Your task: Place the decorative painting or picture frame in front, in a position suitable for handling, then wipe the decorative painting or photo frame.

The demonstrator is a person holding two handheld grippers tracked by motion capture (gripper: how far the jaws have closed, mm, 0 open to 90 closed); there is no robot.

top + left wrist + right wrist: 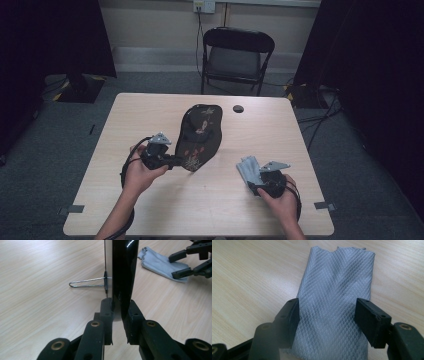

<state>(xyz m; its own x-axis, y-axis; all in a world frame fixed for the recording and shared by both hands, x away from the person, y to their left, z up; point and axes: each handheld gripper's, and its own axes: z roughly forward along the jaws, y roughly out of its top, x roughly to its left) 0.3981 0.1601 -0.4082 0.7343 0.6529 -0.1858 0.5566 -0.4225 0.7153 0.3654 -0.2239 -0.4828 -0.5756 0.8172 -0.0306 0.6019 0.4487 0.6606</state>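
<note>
The table (210,200) is a light wood-grain top, and it is serving as the reference for all positions below.

Left gripper (172,161): the person's left hand (137,172) is holding it over the left-centre area of the table. Its jaws are pressing together on the lower edge of a dark, glossy, oval panel (200,135) that is standing on edge near the middle of the table. In the left gripper view, the left gripper (119,322) is clamping the panel (124,270) from both sides, and the panel is rising upright between the jaws. A thin wire stand (86,282) is projecting from the pale back face of the panel and is lying close to the table (37,290) surface. The front face of the panel is carrying a red and pale pattern, visible in the high view.

Right gripper (255,181): the person's right hand (282,200) is holding it over the right front area of the table. Its jaws are standing apart, one on each side of a grey cloth (248,169) that is lying flat on the table. In the right gripper view, the right gripper (327,315) is straddling the cloth (337,297), which is showing a fine diamond weave; whether the jaws are touching the cloth cannot be determined.

The cloth is lying well apart from the panel, toward the right front of the table. A folding chair (235,57) is standing beyond the far edge of the table.
</note>
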